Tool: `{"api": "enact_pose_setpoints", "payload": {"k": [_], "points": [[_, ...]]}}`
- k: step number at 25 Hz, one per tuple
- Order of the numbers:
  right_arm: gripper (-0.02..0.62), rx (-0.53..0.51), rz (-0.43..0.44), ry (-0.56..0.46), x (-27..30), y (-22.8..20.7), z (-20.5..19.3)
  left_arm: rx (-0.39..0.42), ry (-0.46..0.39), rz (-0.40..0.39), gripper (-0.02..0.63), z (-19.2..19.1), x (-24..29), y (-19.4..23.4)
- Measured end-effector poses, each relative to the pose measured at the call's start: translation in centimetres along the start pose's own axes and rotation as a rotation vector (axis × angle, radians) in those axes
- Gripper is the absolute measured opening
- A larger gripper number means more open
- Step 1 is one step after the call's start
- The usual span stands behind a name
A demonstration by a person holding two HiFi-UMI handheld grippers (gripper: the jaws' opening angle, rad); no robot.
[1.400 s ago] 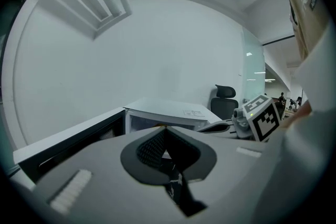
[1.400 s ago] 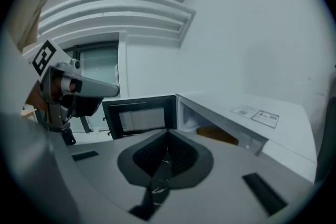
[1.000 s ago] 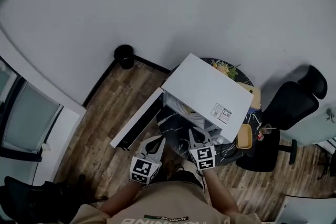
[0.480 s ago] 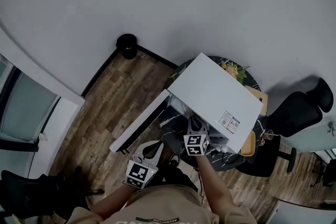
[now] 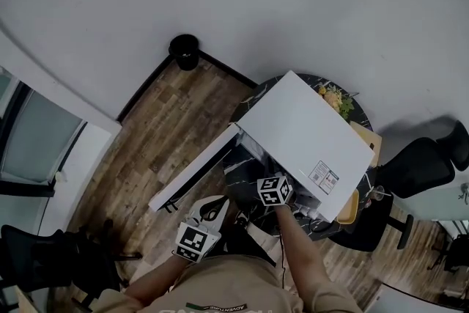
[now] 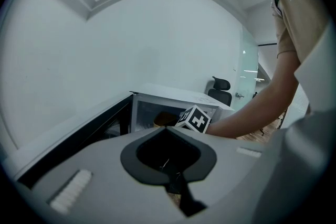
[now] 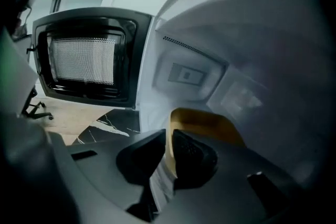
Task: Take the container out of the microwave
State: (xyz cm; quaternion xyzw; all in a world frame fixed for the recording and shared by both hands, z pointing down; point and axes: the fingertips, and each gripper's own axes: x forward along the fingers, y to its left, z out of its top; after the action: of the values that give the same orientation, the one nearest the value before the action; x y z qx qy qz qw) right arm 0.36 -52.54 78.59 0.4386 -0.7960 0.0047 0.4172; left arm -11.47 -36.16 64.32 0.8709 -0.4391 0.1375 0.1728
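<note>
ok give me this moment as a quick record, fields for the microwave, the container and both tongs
microwave: white, on a dark marbled table
door: swung fully open
container: yellow, inside the microwave cavity, not yet out
right tongs: inside the cavity, closed on the container's near rim
left tongs: outside the microwave, closed, nothing between them
task state: container gripped, not yet lifted out
</note>
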Motion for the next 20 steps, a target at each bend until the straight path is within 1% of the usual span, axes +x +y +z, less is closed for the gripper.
{"api": "enact_pose_setpoints", "payload": {"k": [4,10,16,20], "points": [[0.009,0.008,0.02,0.022,0.7,-0.3,-0.2,0.001,-0.007,0.014,0.003,0.4,0.3,0.1],[0.008,-0.038,0.06,0.009,-0.2,0.2,0.3,0.005,-0.017,0.032,0.003,0.8,0.1,0.4],[0.009,-0.065,0.096,-0.037,-3.6,1.5,1.2,0.016,-0.024,0.027,0.003,0.9,-0.1,0.0],[0.009,-0.088,0.144,-0.066,-6.8,3.1,1.8,0.026,-0.035,0.017,0.003,1.1,-0.4,-0.7]]}}
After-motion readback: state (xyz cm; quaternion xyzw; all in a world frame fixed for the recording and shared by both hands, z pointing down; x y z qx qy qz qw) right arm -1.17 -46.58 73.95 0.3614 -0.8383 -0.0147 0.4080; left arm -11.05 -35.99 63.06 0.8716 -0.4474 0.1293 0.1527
